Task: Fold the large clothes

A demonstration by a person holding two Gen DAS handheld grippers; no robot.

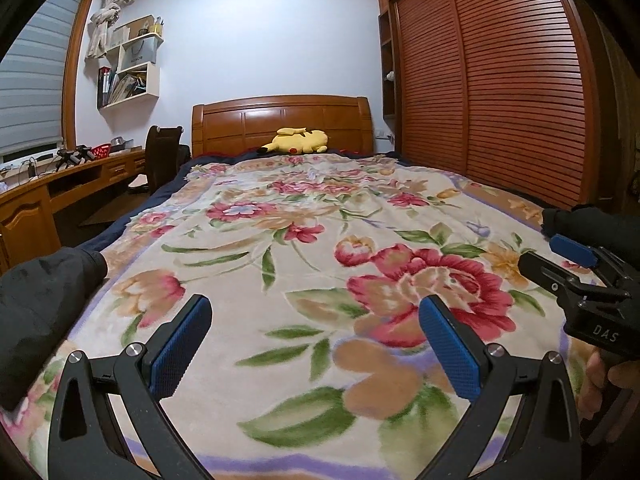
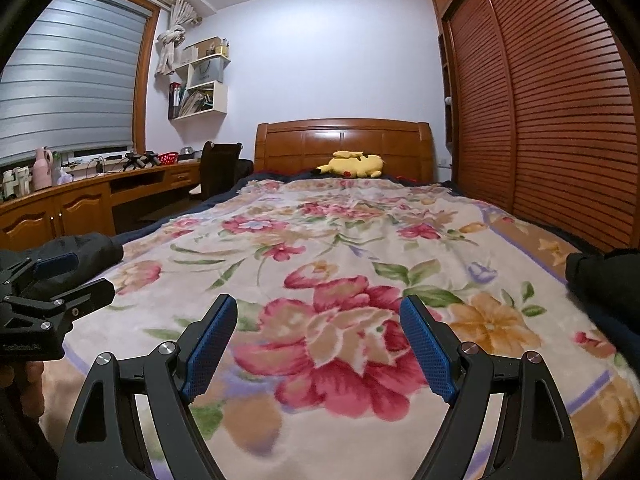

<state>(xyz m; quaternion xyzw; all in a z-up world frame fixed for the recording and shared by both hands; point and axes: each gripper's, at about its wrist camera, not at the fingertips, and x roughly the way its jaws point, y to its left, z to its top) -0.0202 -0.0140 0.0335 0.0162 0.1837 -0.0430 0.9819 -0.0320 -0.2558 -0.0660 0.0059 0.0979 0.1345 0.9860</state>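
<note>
A black garment lies in two visible parts on the floral blanket (image 1: 312, 216): one dark piece at the bed's left edge (image 1: 40, 304), also in the right wrist view (image 2: 92, 246), and one at the right edge (image 1: 588, 224), also in the right wrist view (image 2: 604, 280). My left gripper (image 1: 316, 320) is open and empty above the blanket's near end. My right gripper (image 2: 318, 320) is open and empty beside it. Each gripper shows in the other's view, the right one (image 1: 560, 256) and the left one (image 2: 76, 276).
A yellow plush toy (image 1: 298, 141) lies by the wooden headboard (image 1: 280, 114). A wooden desk (image 2: 80, 200) with a dark chair (image 2: 220, 168) runs along the left. Slatted wardrobe doors (image 1: 500, 80) stand close on the right. Wall shelves (image 1: 132, 64) hang at the back left.
</note>
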